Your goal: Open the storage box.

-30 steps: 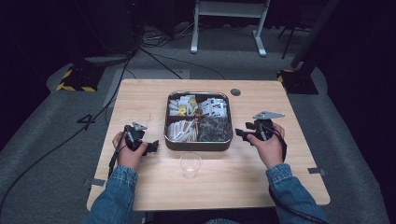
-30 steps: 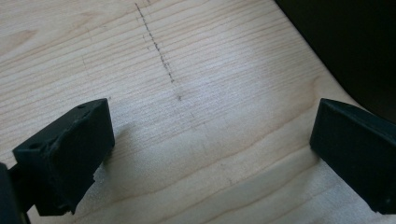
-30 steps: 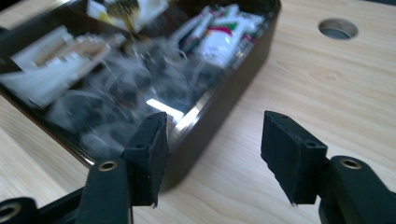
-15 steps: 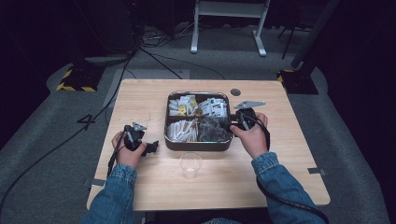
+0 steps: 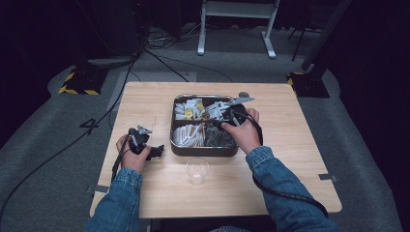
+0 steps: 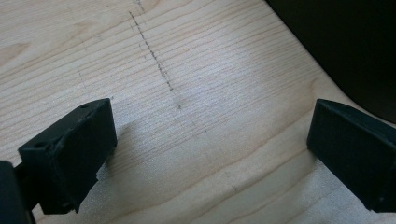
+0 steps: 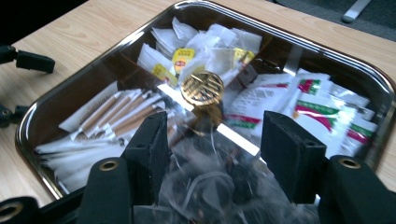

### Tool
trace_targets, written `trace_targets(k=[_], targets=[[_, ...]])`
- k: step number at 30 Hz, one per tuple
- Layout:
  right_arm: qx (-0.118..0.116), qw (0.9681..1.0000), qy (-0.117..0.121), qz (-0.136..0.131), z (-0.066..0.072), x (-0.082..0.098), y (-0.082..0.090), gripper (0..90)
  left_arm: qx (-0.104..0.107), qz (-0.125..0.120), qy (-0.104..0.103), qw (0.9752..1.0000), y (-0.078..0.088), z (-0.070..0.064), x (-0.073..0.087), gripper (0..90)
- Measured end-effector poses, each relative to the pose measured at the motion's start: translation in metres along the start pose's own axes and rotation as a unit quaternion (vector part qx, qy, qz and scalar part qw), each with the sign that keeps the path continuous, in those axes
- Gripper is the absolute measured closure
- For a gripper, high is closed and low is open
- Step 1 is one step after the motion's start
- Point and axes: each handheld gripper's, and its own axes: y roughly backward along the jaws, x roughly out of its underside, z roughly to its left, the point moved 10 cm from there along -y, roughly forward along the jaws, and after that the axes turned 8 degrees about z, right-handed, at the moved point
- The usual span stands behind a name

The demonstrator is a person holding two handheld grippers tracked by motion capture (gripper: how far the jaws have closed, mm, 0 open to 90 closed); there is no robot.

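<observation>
Looking down from the high view, I see my right gripper point(image 5: 223, 112) has swung in over the tray point(image 5: 180, 145). Left gripper view: left gripper point(image 6: 205, 154) released above bare table point(image 6: 187, 56). Right gripper view: jaws gaping, empty, above clear-wrapped packets point(image 7: 210, 186), ready to pick.

A tray point(image 5: 203, 149) of packets point(image 5: 189, 137) sits mid-table point(image 5: 300, 145), cup point(image 5: 197, 170) just before it.

Silver tray point(image 7: 42, 109), gold knob point(image 7: 202, 87), pale wood-grain table point(image 5: 145, 104).
</observation>
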Motion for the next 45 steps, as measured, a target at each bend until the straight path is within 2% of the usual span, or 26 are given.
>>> trace_targets(k=[6,12,19,26,33,37,45], targets=[[-0.004,0.9999,0.013,0.009,0.008,-0.008,-0.016,42.6,-0.001,0.0,-0.001,1.0,0.0,0.0,0.0,1.8],[-0.007,0.9997,0.011,0.021,0.011,-0.014,-0.037,42.7,-0.001,0.0,-0.002,1.0,0.0,0.0,0.0,1.8],[-0.004,0.9996,0.007,0.027,0.01,-0.019,-0.053,45.2,-0.001,0.0,-0.001,1.0,0.0,0.0,0.0,1.8],[0.004,0.9996,0.005,0.027,0.008,-0.019,-0.061,51.6,-0.001,0.0,-0.001,1.0,0.0,0.0,0.0,1.7],[0.031,0.9989,0.009,0.034,0.006,-0.016,-0.068,57.5,-0.001,0.0,-0.002,1.0,0.0,0.0,0.0,1.7],[0.039,0.9989,0.01,0.023,0.006,-0.016,-0.07,58.0,-0.001,0.0,-0.001,1.0,0.0,0.0,0.0,1.7],[0.038,0.9992,0.007,0.006,0.006,-0.014,-0.07,58.6,-0.001,0.0,-0.001,1.0,0.0,0.0,0.0,1.7]])
